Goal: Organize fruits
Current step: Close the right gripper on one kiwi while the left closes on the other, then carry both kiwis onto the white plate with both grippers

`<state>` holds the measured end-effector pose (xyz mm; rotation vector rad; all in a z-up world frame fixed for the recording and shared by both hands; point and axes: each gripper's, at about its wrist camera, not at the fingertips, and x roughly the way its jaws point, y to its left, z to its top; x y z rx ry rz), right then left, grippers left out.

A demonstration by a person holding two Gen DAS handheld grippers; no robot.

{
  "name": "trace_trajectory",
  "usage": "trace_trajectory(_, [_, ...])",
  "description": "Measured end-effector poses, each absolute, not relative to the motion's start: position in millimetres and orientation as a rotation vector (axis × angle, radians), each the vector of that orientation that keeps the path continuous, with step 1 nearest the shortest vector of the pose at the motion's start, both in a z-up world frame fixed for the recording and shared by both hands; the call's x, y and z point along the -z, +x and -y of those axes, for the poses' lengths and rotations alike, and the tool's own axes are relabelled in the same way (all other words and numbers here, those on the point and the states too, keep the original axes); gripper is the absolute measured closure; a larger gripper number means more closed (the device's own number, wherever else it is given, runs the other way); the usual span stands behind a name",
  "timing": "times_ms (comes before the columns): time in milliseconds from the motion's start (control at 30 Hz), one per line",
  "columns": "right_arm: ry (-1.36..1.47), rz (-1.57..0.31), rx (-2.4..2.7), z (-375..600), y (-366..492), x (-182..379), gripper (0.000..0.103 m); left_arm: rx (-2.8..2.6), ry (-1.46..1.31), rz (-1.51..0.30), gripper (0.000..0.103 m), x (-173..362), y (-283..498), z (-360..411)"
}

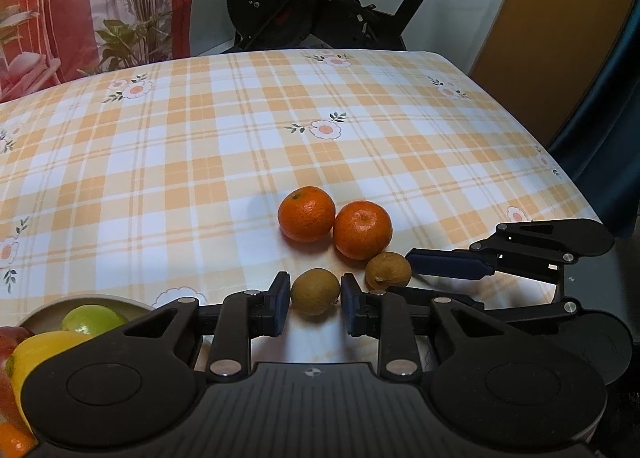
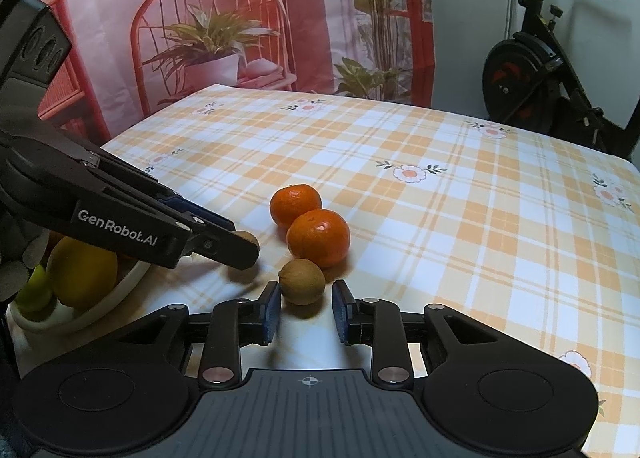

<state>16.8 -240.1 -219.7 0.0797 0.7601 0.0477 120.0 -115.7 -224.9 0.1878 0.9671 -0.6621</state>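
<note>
- My left hand-held gripper (image 1: 315,300) stands at a narrow gap with a small brown fruit (image 1: 315,291) between its pads; the right pad looks to touch it, but I cannot tell whether the left pad does.
- My right hand-held gripper (image 2: 306,306) is open a little wider, and the second brown fruit (image 2: 302,282) sits just at its fingertips, not clamped, resting on the bench (image 2: 460,217).
- In the left view the two brown fruits lie just beside each other, and the right hand-held gripper's blue finger (image 1: 448,264) reaches in beside the second one.
- Two mandarins, the near one (image 2: 318,237) and the far one (image 2: 295,205), touch each other directly beyond the brown fruits.
- A bowl (image 2: 80,316) holding a lemon (image 2: 82,272) and a green fruit (image 2: 36,290) sits at the near left, partly under the left hand-held gripper.
- Beyond the mandarins the checked cloth runs open to the far edge; the right edge of the bench is near my right hand-held gripper in the left view.
</note>
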Motion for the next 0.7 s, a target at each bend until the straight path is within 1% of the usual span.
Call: trace_trajectory(700, [0.099, -0.742, -0.057, 236.5, 20.0, 218.3, 0.078, 0.629, 0.193, -0.932, 0.074, 213.6, 114.6, 105.6])
